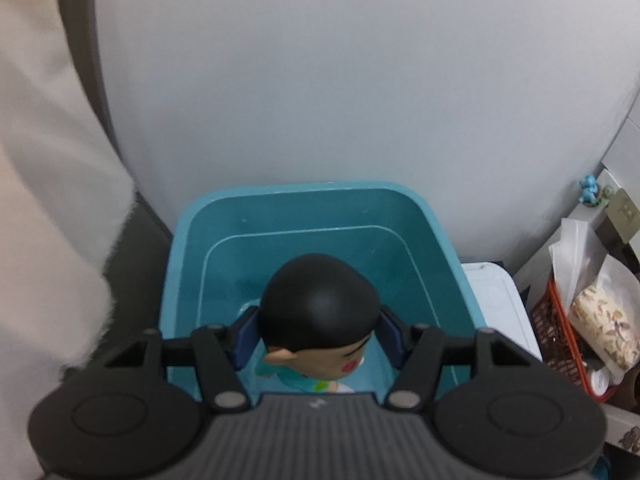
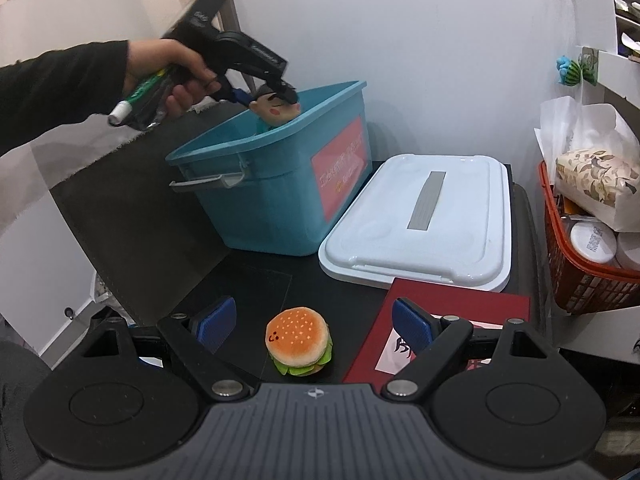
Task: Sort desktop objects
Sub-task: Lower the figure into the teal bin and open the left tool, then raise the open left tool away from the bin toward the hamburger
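The left gripper (image 1: 318,330) has its two blue pads clamped on either side of a toy figure's black-haired head (image 1: 320,308), the jaws standing about half open around it. In the right wrist view the same figure (image 2: 276,110) hangs at the rim of the blue bin (image 2: 276,184), its head above the rim and its body dipping inside, with the person's hand (image 2: 176,76) and a dark sleeve reaching in from the left. From the left wrist view the figure sits over the bin's open interior (image 1: 304,240), near its front wall; whether it touches the bottom cannot be told.

The bin stands at the back of the desk (image 2: 256,280) against the wall, toward the left corner. Just beside it to the right lies its white lid (image 2: 420,216), flat, with a grey strip on top.

The right gripper (image 2: 314,326) is wide open and grips nothing. A plush hamburger (image 2: 299,342) rests on the desk near the front edge, between the two blue pads but touching neither. A red booklet (image 2: 448,300) lies just to its right, partly under the right-hand pad. A red basket (image 2: 580,264) of oddments stands at the desk's right edge.
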